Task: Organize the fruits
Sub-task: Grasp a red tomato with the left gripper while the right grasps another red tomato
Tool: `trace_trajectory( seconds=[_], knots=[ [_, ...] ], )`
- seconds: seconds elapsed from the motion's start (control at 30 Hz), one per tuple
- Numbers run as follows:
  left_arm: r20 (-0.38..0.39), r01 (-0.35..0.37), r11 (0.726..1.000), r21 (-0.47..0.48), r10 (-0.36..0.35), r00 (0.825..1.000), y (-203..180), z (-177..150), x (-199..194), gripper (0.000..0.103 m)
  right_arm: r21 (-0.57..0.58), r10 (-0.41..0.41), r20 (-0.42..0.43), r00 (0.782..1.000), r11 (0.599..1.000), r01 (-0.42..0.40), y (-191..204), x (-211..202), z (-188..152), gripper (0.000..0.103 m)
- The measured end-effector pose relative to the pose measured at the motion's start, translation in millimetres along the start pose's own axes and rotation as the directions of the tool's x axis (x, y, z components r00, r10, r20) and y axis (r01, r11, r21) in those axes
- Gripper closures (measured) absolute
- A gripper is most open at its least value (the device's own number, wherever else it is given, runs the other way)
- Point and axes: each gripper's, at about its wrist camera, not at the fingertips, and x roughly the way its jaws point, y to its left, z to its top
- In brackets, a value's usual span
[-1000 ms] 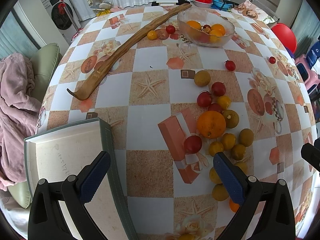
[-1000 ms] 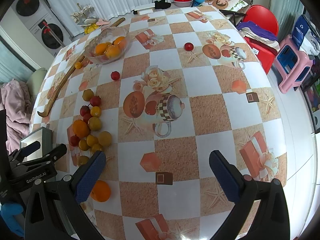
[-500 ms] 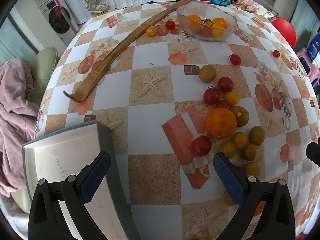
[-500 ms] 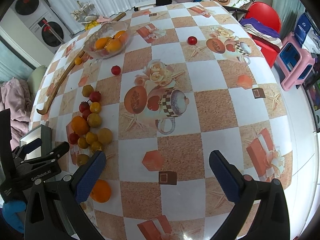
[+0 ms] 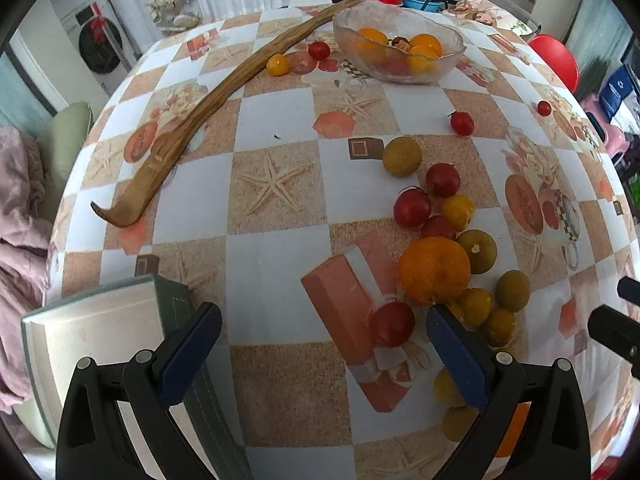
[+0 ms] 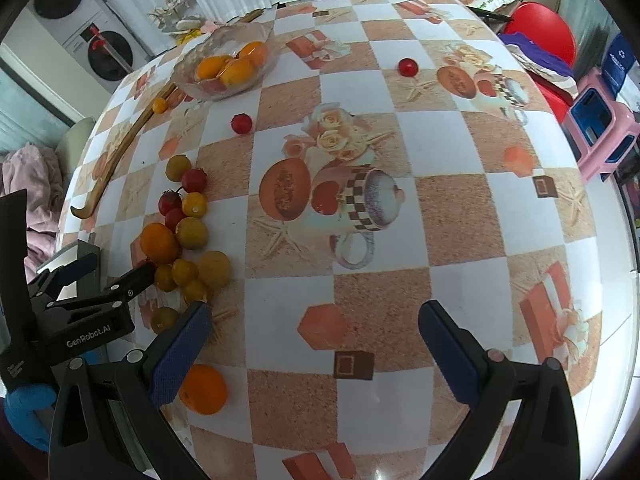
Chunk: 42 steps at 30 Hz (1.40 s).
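Orange fruit cluster (image 5: pixel 436 270) strung toward glass bowl (image 5: pixel 398 42); both grippers' fingers apart, empty.

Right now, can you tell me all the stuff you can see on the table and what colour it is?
glass bowl: one, clear, far side of the table, holding orange and red fruit
loose fruit pile: many pieces, red, yellow, olive-green, near right of the table
big orange: one, orange, in the pile
second orange: one, orange, near edge by the right tongs
stray red tomatoes: a few, red, scattered between the pile and the bowl
wooden stick: one, brown, long and curved, left side
box: one, grey-green with pale top, near left corner
tablecloth: one, orange and white checks
left tongs: blue pads, open, empty
right tongs: blue pads, open, empty
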Motion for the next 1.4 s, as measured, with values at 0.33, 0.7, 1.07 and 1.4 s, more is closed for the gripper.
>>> trace_trajectory(
  seconds=[0.33, 0.7, 1.07, 1.4],
  knots=[
    [0.025, -0.055, 0.989, 0.137, 0.052, 0.998, -2, -10, -7, 0.000, -0.003, -0.005, -0.011, 1.000, 1.000, 0.005, -2, 3, 2, 0.000],
    [0.028, -0.031, 0.989, 0.141, 0.027, 0.999, -15, -5, -1, 0.014, -0.012, 0.018, -0.015, 1.000, 1.000, -0.018, 5, 13, 13, 0.000],
    [0.030, -0.023, 0.998, 0.054, 0.021, 0.999, -14, -3, 4, 0.023, -0.063, 0.022, 0.044, 0.999, 0.998, -0.019, 21, 36, 86, 0.002],
    [0.024, -0.031, 0.999, -0.029, 0.032, 0.999, -14, -5, 4, 0.023, -0.207, 0.003, 0.057, 0.998, 0.978, 0.009, 53, 75, 125, 0.025]
  ],
)
